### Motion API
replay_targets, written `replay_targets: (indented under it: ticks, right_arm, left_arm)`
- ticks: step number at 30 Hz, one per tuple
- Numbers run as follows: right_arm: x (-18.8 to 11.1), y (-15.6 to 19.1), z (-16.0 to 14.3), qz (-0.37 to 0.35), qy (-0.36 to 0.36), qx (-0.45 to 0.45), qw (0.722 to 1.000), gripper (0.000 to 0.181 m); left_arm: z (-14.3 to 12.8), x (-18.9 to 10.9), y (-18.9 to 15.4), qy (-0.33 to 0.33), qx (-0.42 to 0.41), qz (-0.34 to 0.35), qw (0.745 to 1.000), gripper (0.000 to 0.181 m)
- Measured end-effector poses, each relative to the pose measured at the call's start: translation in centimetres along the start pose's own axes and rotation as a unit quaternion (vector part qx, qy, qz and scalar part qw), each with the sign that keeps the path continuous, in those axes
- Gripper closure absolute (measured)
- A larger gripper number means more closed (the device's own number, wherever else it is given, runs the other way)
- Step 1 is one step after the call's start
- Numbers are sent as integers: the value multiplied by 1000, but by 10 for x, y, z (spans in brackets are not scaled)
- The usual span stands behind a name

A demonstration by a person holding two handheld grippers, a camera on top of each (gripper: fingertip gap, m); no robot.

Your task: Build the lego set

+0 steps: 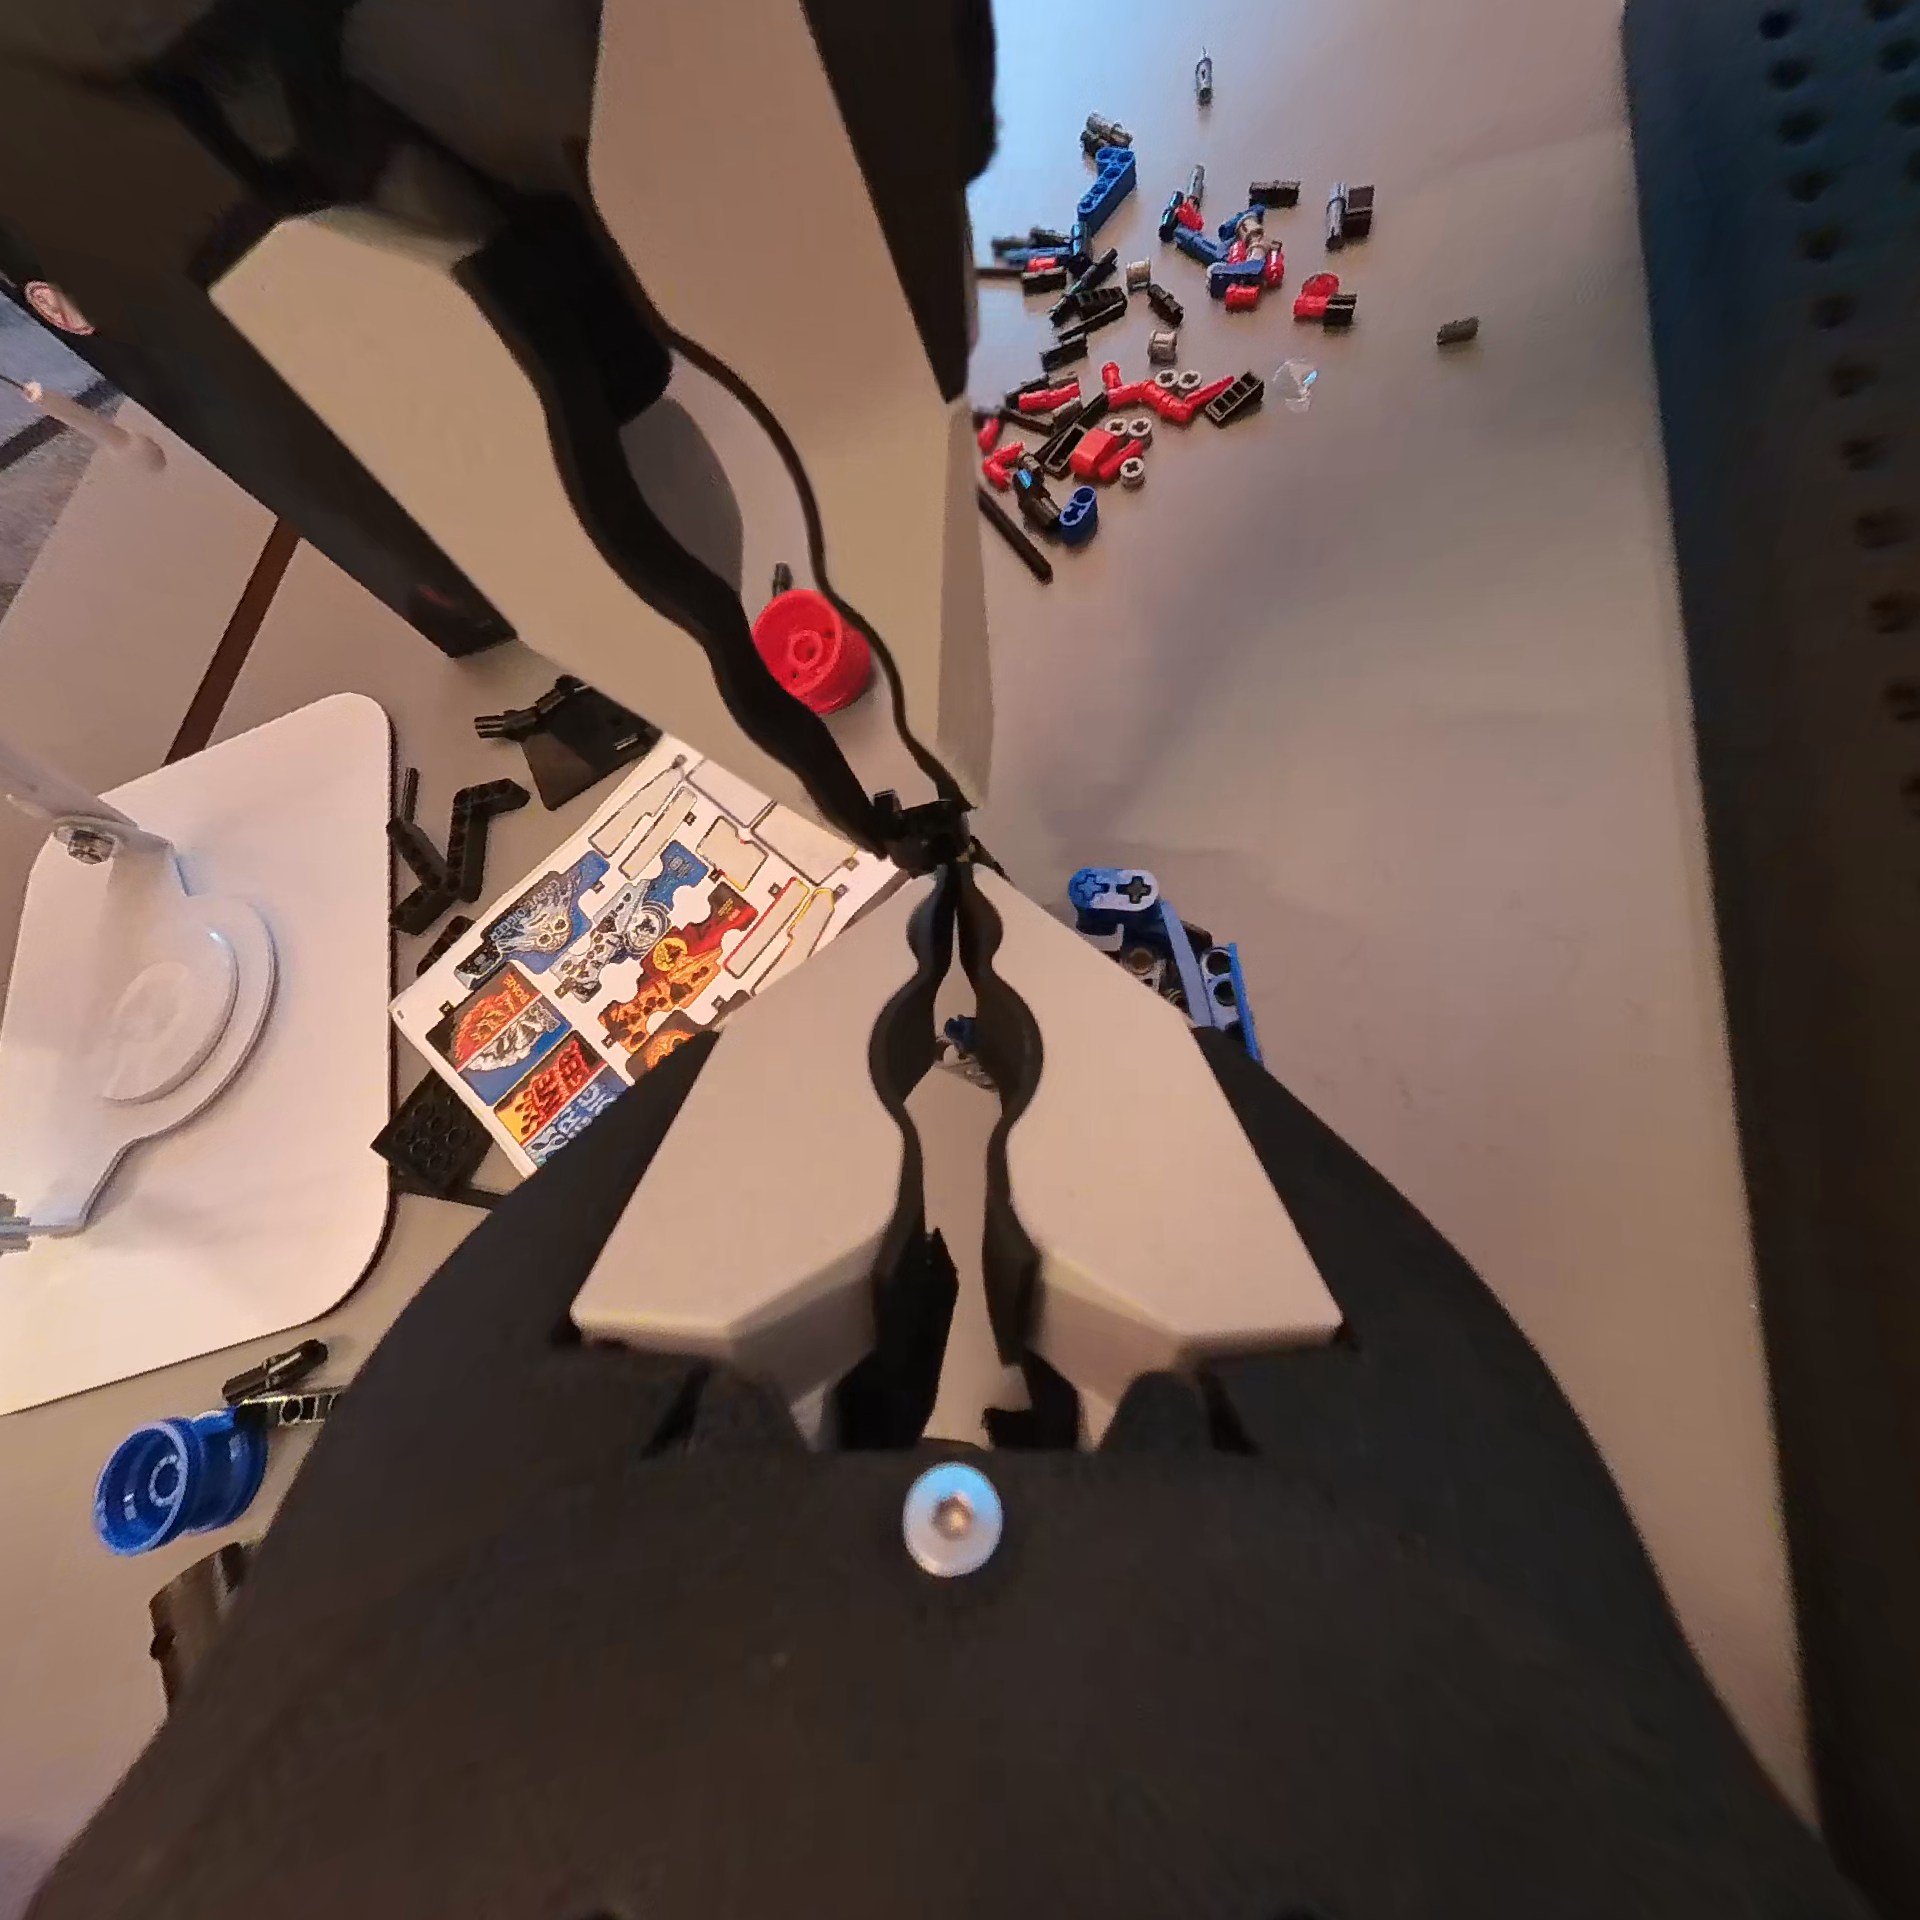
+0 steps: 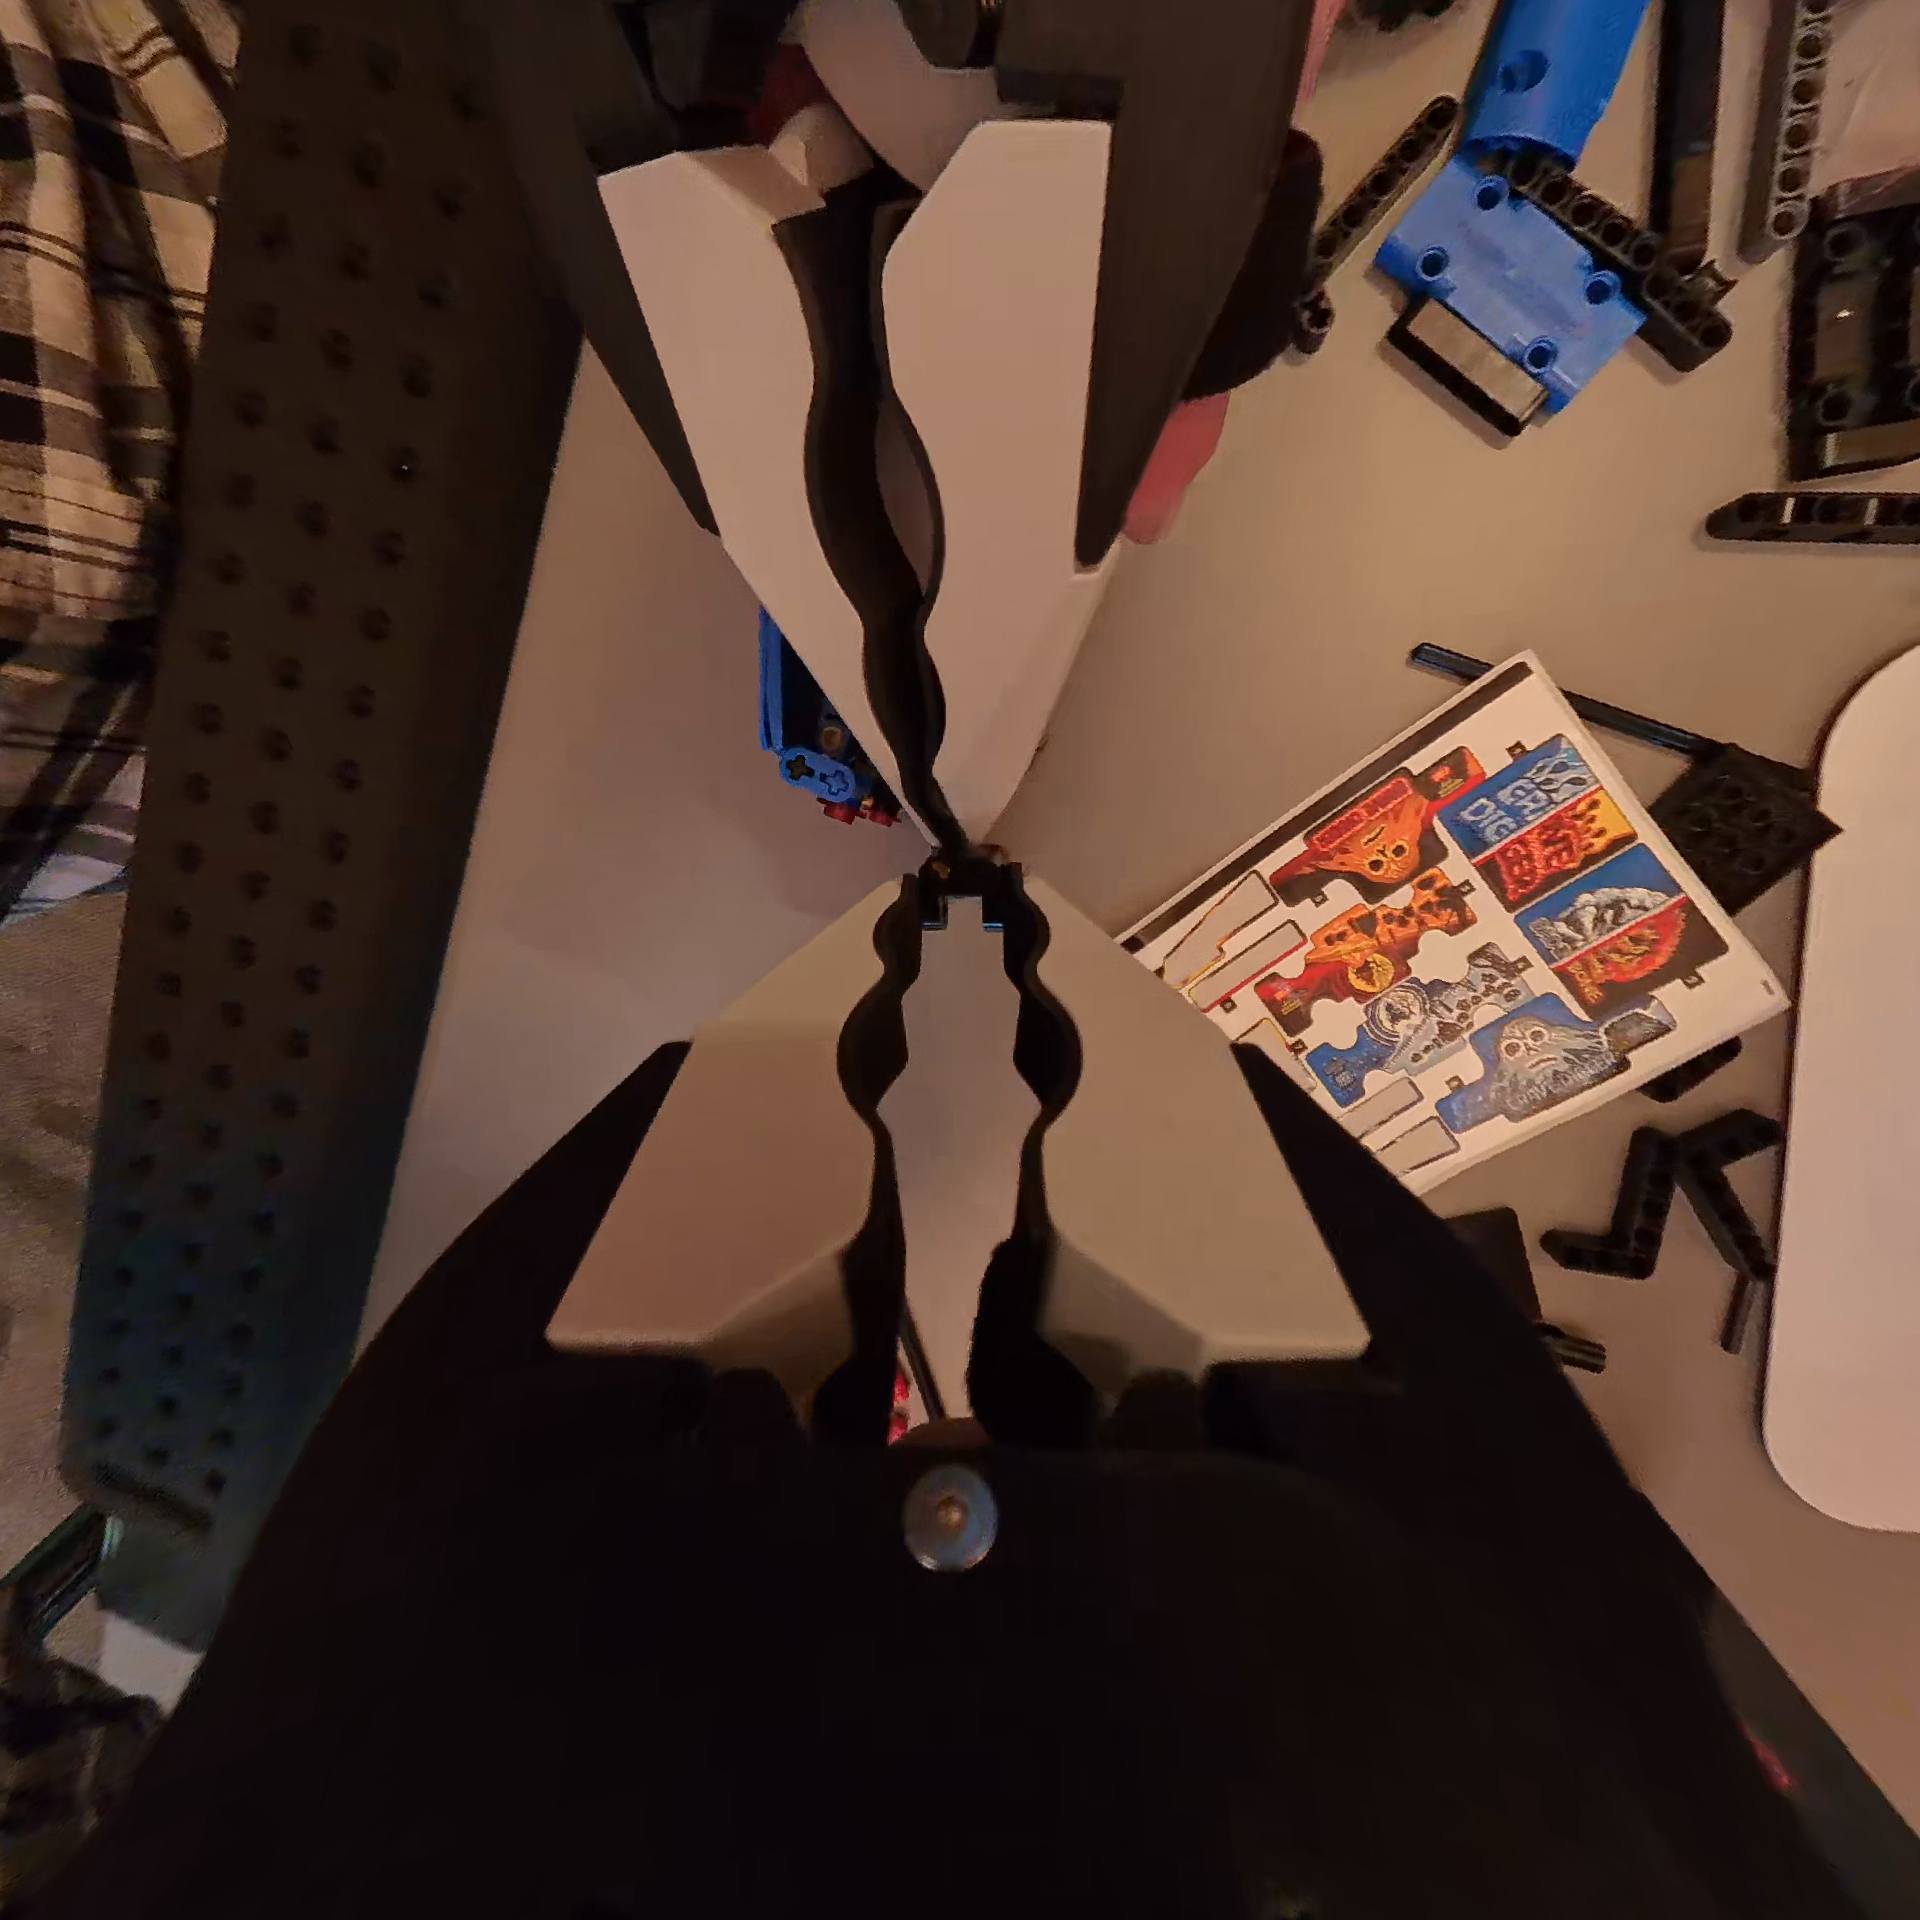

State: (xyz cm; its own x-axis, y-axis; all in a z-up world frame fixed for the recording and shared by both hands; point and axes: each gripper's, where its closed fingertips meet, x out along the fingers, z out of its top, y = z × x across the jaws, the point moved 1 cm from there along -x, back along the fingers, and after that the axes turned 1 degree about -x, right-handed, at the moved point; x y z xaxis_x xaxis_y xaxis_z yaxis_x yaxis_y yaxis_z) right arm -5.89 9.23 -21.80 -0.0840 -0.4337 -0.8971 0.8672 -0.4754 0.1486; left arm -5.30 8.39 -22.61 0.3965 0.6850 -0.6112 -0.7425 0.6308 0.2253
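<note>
**Two claws meet tip to tip on a small black lego piece**

A small black piece [image 1: 920, 831] hangs above the table [image 1: 1403, 779], caught between the tips of both claws. The left claw [image 1: 951, 873] has its fingers pressed together at the tips, pinching the piece from one side. The right claw [image 2: 961, 899] is clamped on the same piece, its fingertips a little apart across the piece's width. Just beside the meeting point lies a blue partly built assembly [image 1: 1164, 935]. On the other side a sticker sheet [image 1: 634, 956] lies flat, with black beams [image 1: 447, 852] next to it. A red wheel hub [image 1: 810, 649] rests nearby, a blue wheel hub [image 1: 171, 1481] sits farther off, and loose red, blue and black parts [image 1: 1143, 332] are scattered well apart from the claws.
</note>
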Motion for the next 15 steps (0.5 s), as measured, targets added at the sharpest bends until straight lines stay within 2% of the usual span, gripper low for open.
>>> replay_targets:
  ticks: [10, 15]
  right_arm:
    - [5, 4, -2, 62, 83, -14, 995, 169]
    - [7, 2, -3, 75, 101, -4, 992, 169]
  left_arm:
    - [1, 1, -4, -1, 6, -4, 1000, 181]
    - [-1, 1, -3, 4, 5, -6, 1000, 181]
